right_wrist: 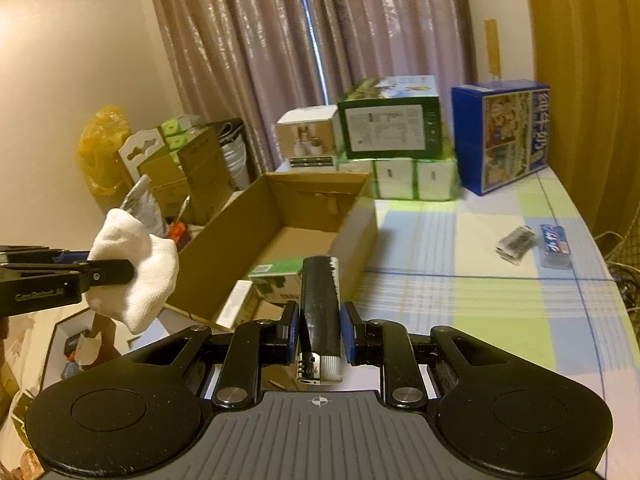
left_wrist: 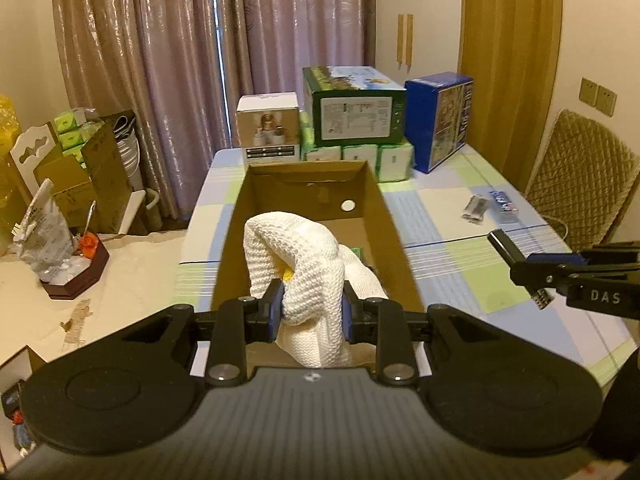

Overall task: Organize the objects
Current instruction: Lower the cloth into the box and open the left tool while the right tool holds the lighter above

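My left gripper (left_wrist: 312, 308) is shut on a white knitted cloth (left_wrist: 296, 256), which hangs over the near end of an open cardboard box (left_wrist: 394, 236) on the checked tablecloth. The right wrist view shows that cloth (right_wrist: 140, 276) bunched in the left gripper (right_wrist: 116, 274), left of the box (right_wrist: 356, 236). My right gripper (right_wrist: 320, 328) is shut on a black lighter (right_wrist: 320, 304), metal cap toward the camera, beside the box's near right corner. From the left wrist view, the right gripper (left_wrist: 536, 276) and lighter (left_wrist: 505, 246) hover right of the box. A green pack (right_wrist: 276, 280) lies inside.
Stacked cartons stand at the table's far end: a green one (left_wrist: 356, 108), a blue one (left_wrist: 440, 120) and a white one (left_wrist: 268, 128). A clear packet (left_wrist: 476, 208) and a blue packet (left_wrist: 504, 202) lie on the cloth at right. A woven chair (left_wrist: 580, 184) stands beyond the right edge.
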